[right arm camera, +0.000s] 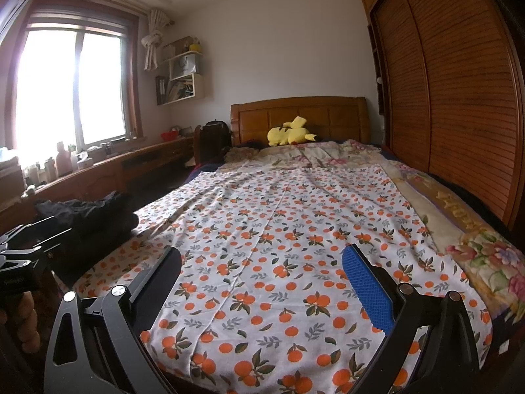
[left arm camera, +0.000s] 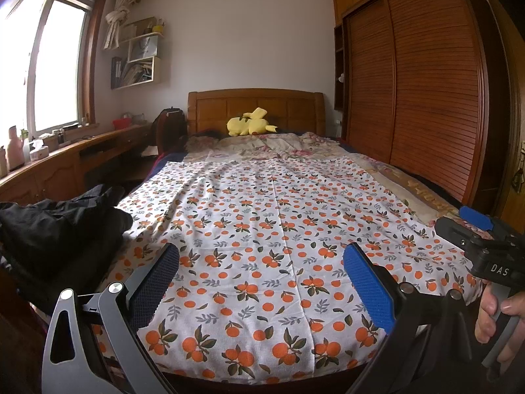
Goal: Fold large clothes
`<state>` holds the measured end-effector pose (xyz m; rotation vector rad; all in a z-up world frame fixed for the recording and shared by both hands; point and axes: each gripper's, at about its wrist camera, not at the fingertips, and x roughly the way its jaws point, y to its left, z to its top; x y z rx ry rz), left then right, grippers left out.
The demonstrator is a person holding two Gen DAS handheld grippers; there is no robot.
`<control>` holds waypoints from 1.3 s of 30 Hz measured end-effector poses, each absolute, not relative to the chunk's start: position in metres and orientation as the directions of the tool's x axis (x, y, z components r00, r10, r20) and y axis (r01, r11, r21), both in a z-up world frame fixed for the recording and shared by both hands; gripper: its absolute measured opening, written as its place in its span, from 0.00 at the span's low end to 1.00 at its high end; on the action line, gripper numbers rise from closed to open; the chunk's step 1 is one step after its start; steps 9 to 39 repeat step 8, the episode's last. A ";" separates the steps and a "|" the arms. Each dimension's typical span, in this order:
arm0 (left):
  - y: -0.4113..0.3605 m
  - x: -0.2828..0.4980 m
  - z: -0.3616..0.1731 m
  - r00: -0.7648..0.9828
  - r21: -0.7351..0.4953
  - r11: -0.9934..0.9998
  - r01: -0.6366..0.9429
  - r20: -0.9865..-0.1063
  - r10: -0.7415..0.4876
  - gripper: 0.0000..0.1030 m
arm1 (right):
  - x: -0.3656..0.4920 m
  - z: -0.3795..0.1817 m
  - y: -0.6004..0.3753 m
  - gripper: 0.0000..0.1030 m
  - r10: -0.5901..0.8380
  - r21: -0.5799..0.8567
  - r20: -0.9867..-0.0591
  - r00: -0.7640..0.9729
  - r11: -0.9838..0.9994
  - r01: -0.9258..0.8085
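A large white cloth printed with oranges point(left arm camera: 262, 229) lies spread flat over the bed; it also shows in the right wrist view point(right arm camera: 279, 246). A dark black garment point(left arm camera: 59, 229) lies bunched at the bed's left edge, also seen in the right wrist view point(right arm camera: 95, 216). My left gripper point(left arm camera: 262, 262) is open and empty above the cloth's near end. My right gripper point(right arm camera: 262, 266) is open and empty above the near end too. The right gripper's body point(left arm camera: 485, 246) shows at the right of the left wrist view.
A yellow plush toy point(left arm camera: 249, 123) rests by the wooden headboard point(left arm camera: 256, 101). A floral quilt point(right arm camera: 475, 229) lies under the cloth on the right. A wooden wardrobe point(left arm camera: 410, 98) lines the right side. A desk with bottles point(left arm camera: 49, 157) runs along the left under the window.
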<state>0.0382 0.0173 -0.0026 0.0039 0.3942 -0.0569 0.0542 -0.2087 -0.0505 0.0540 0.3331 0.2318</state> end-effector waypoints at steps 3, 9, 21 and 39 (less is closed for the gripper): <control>0.017 0.037 -0.005 0.922 -0.005 0.998 0.055 -0.383 -0.053 0.98 | 0.054 -0.050 -0.209 0.92 0.234 0.090 -0.317 0.919 0.972 -0.217; 0.018 0.038 -0.005 0.923 -0.004 0.998 0.055 -0.382 -0.052 0.98 | 0.055 -0.051 -0.209 0.92 0.232 0.089 -0.318 0.919 0.973 -0.215; 0.018 0.038 -0.005 0.923 -0.004 0.998 0.055 -0.382 -0.052 0.98 | 0.055 -0.051 -0.209 0.92 0.232 0.089 -0.318 0.919 0.973 -0.215; 0.018 0.038 -0.005 0.923 -0.004 0.998 0.055 -0.382 -0.052 0.98 | 0.055 -0.051 -0.209 0.92 0.232 0.089 -0.318 0.919 0.973 -0.215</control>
